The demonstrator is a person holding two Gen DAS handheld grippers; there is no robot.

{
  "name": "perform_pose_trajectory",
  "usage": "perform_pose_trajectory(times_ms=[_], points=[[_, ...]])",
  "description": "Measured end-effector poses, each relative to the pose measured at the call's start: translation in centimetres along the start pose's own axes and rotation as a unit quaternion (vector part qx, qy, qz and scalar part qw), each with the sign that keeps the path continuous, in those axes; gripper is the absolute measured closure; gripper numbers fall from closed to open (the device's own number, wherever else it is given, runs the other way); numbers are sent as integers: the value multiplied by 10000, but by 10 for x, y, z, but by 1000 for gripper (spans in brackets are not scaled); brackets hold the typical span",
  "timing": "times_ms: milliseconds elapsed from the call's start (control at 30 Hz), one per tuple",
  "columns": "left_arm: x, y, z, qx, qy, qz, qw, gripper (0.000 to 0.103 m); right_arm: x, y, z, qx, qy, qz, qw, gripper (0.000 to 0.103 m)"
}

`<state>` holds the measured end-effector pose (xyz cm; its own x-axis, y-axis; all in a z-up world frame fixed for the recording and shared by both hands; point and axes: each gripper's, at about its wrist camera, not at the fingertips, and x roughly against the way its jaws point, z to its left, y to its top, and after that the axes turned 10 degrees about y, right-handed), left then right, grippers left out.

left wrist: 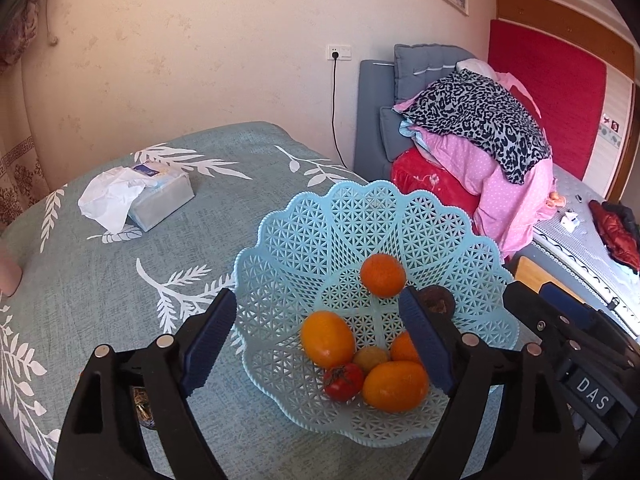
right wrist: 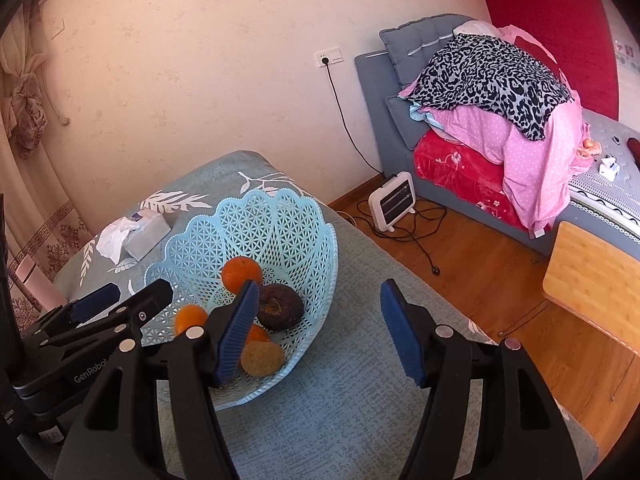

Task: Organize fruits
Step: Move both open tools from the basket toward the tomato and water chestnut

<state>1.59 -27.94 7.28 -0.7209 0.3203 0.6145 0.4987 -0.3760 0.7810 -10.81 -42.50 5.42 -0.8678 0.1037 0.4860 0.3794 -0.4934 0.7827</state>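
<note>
Left claw [left wrist: 320,340] and right claw [right wrist: 316,332] gape wide — seemingly empty — above the basket [left wrist: 280,240].

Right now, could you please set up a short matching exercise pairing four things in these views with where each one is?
Things:
1. red tomato
2. white tissue box
3. white space heater
4. leopard-print cloth

Places:
A. on the wooden floor by the bed
B. on top of the pink bedding pile
C. in the light blue lattice plastic basket
D. on the leaf-patterned tablecloth, beyond the basket

Pairs: 1-C, 2-D, 3-A, 4-B
</note>
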Motion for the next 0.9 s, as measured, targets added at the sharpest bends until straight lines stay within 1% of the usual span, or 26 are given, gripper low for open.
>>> perform_pose_trajectory(times_ms=[67,200,367,633,900], points=[[1,-1,2,-22,39,2,10000,14,1,0,3,30,0,-21,10000,33],[5,-2,7,-32,110,-15,9999,14,4,-2,9,67,22,-28,10000,33],[13,-2,13,-62,257,-139,9996,14,8,-6,11,29,-5,-18,10000,33],[24,-6,22,-21,283,-179,9994,14,15,-12,20,57,-7,-19,10000,33],[33,-12,35,36,349,-194,9992,14,13,-18,36,173,70,82,9998,33]])
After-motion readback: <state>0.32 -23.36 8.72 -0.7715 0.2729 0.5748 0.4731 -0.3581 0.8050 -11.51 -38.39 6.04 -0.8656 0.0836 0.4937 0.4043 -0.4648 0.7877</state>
